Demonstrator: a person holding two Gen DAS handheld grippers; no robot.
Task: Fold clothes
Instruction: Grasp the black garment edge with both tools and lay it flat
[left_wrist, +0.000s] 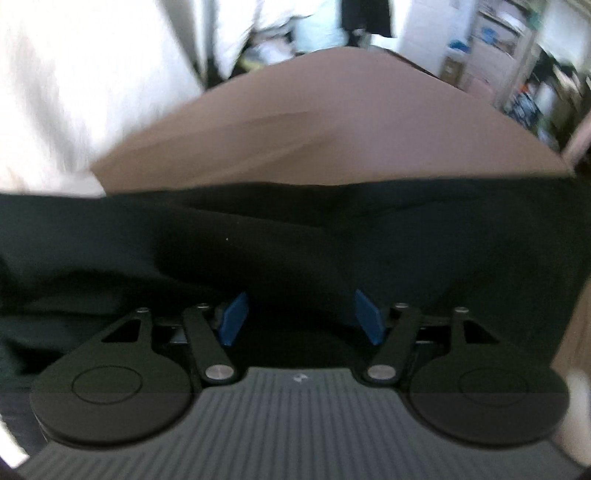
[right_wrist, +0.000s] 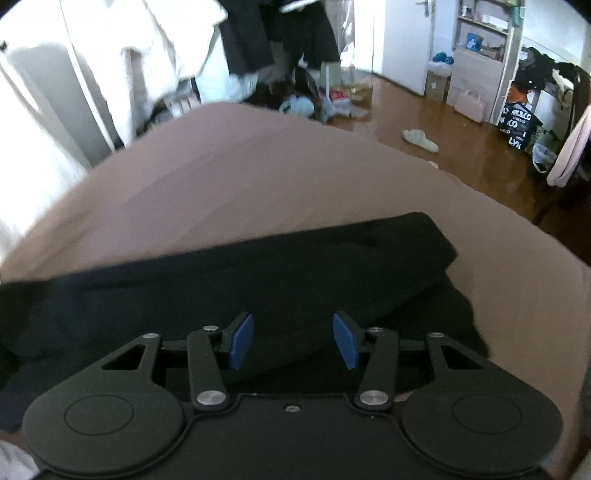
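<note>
Two grippers: both point down over one dark garment (right_wrist: 258, 273) spread on a bed, each with its blue pads apart and nothing pinched between them.
Left gripper (left_wrist: 301, 317): jaws stand fairly wide; dark cloth lies beneath and ahead of the pads, but whether they touch it cannot be told in the blur.
Right gripper (right_wrist: 293, 341): jaws moderately parted, over the garment near its right end, where a folded band of cloth ends in a rounded corner.
Garment: black or very dark, lying across the near part of the bed, rumpled on the left, with one layer already doubled over along its far edge.
Step in hand: likely a re-grip for the next fold, judging by the open jaws over the cloth.
Doing it well: catch both layers at matching points along one edge, close firmly before lifting, and keep the two hands level so the fold lands square.
Surface: a taupe bedsheet (right_wrist: 229, 192), smooth and soft, so cloth may drag and bunch.
Room: a brown wooden floor (right_wrist: 424, 122) with scattered clothes, a white door, open shelves (right_wrist: 480, 40) and bags at the right.
</note>
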